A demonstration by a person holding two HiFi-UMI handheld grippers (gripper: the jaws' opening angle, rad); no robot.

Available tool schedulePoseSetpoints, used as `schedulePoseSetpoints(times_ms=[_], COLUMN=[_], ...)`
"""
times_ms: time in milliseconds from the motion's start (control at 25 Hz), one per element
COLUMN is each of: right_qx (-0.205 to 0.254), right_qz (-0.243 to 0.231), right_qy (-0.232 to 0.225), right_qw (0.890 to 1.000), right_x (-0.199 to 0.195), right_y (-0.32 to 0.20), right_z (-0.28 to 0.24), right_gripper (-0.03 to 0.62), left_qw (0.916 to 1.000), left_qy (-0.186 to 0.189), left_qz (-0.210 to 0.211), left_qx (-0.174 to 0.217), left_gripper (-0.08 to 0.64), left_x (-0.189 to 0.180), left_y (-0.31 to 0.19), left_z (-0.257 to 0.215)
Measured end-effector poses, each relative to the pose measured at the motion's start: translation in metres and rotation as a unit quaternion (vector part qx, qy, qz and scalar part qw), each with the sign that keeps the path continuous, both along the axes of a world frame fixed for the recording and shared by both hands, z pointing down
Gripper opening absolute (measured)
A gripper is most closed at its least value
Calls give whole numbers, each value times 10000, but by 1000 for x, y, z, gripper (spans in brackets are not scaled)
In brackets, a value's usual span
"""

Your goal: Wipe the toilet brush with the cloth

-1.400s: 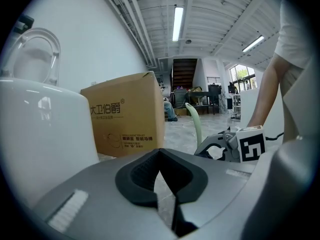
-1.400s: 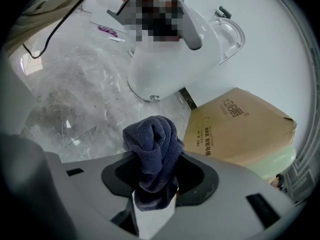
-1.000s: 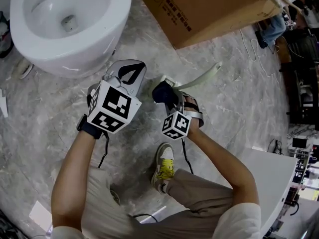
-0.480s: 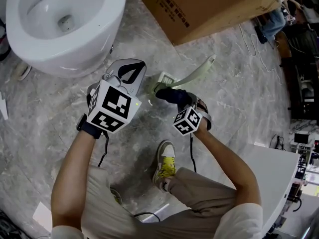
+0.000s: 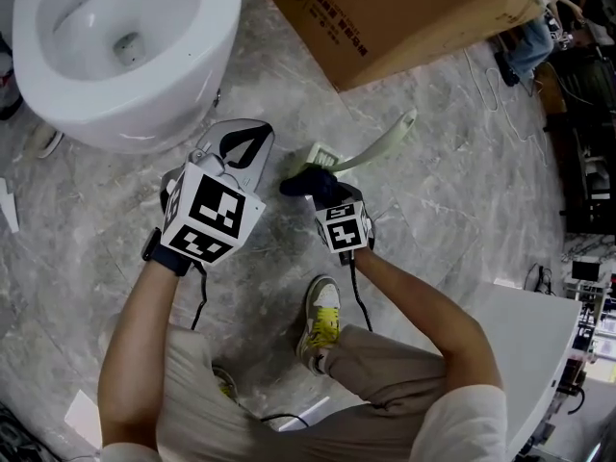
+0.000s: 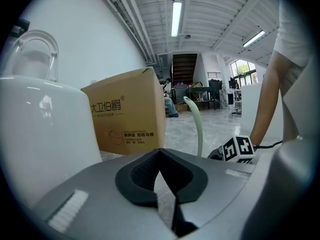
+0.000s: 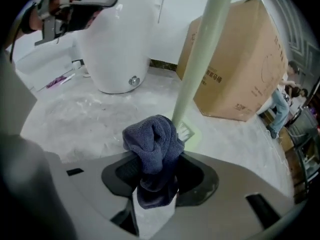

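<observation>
The right gripper (image 7: 154, 178) kept its fingers clenched on a bunched dark blue cloth (image 7: 152, 144). The cloth pressed against the pale green handle of the toilet brush (image 7: 199, 64), just above the bristled head (image 7: 186, 132). The brush stood with its head on the marble floor (image 5: 452, 200), and its handle rose away toward the cardboard box (image 5: 385, 17).

Half a second earlier the right gripper had sat further out to the person's right. It had since drawn in toward the left gripper (image 6: 159, 154), and the cloth had gone with it, down the handle to the brush head (much where it had been a full second before). The brush itself had hardly shifted.

The left gripper had slipped a little lower and to the left in the head view. Its fingers were shut together on nothing, pointing out near the base of the white toilet (image 5: 125, 75). The person's shoe (image 5: 320, 320) stayed planted on the floor below both grippers.
</observation>
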State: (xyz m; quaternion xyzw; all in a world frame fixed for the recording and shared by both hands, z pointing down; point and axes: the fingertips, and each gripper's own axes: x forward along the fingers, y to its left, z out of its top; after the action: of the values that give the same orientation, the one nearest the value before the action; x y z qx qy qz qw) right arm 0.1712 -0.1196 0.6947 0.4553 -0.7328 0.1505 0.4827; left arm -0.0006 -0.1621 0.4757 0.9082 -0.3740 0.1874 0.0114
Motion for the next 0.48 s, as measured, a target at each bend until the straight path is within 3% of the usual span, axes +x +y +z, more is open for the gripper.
schedulePoseSetpoints(times_ms=[200, 480], right_qx=[-490, -589], right_qz=[204, 171], right_qy=[9, 443], right_qw=[9986, 9971], right_x=[4, 28], right_y=[-12, -12], right_z=[24, 26], right_gripper=[175, 173], left_qw=[9998, 9999], left_qy=[-119, -121], left_qz=[-132, -47], left_qx=[31, 57], left_gripper=[0, 0], left_x=[-16, -7], left_y=[1, 6], left_z=[-3, -5])
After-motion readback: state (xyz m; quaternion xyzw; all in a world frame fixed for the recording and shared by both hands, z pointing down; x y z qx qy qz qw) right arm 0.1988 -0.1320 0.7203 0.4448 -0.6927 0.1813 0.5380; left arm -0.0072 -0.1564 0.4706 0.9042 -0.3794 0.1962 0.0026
